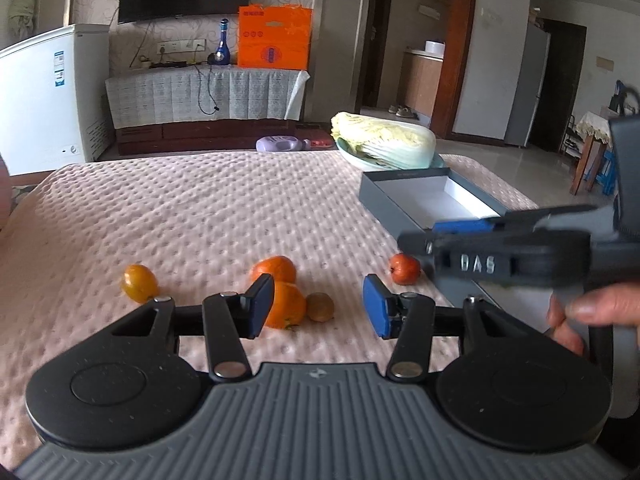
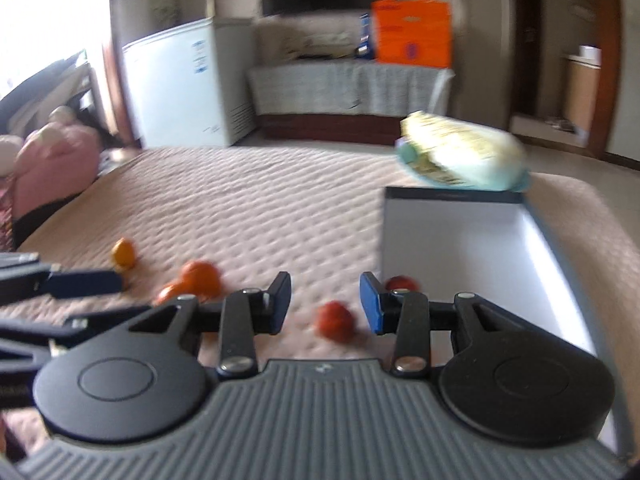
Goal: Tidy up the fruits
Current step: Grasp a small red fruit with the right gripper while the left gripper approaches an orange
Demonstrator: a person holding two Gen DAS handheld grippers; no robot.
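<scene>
On the pink quilted bed (image 1: 180,208) lie two oranges (image 1: 286,304), a small brown kiwi (image 1: 320,306), a yellow-orange fruit (image 1: 139,282) and a small red fruit (image 1: 405,268). My left gripper (image 1: 318,307) is open and empty, just above the nearer orange and kiwi. My right gripper (image 2: 325,305) is open and empty, low over a small red fruit (image 2: 335,319); a second red fruit (image 2: 400,282) lies by the open grey box (image 2: 472,248). The right gripper's side (image 1: 492,256) also shows in the left wrist view. The right wrist view is blurred.
A napa cabbage (image 1: 384,142) lies in a bowl at the far edge of the bed, behind the open grey box (image 1: 424,196). A white freezer (image 1: 44,96) stands left; a cloth-covered cabinet (image 1: 204,92) with an orange box (image 1: 275,37) stands behind.
</scene>
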